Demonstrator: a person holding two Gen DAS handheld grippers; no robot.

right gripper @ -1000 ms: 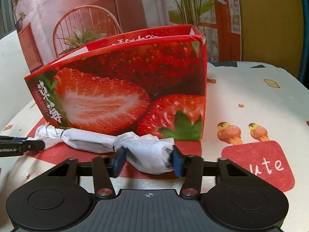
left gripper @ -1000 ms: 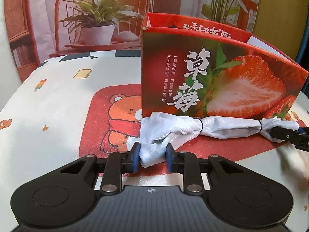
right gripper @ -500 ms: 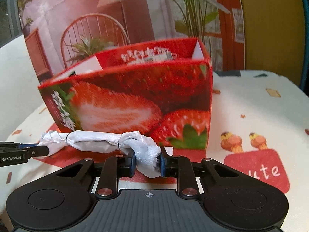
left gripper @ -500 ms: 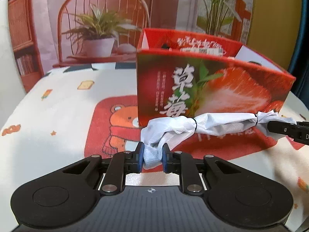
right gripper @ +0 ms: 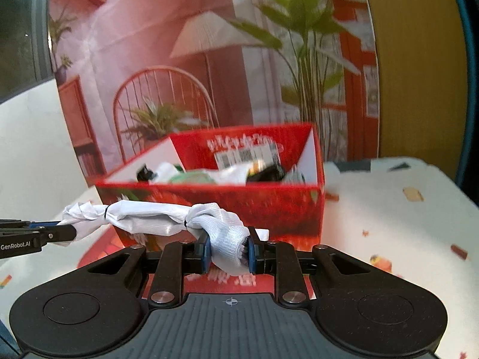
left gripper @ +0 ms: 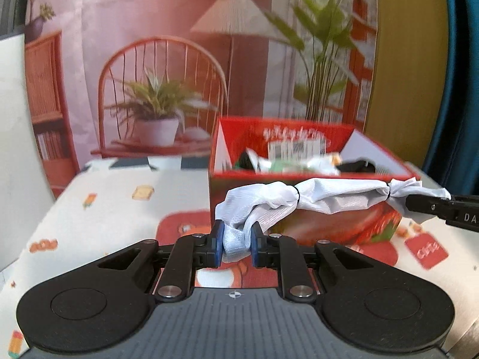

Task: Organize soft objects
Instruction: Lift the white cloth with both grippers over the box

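In front of the red box, the white bundle hangs in the air, stretched between the two tools. The left gripper is narrow and pinches one end; the right gripper pinches the other end. The bundle is about level with the box rim but not yet over it. Several soft items already lie inside. It seems this one must yet go over the rim and be released.
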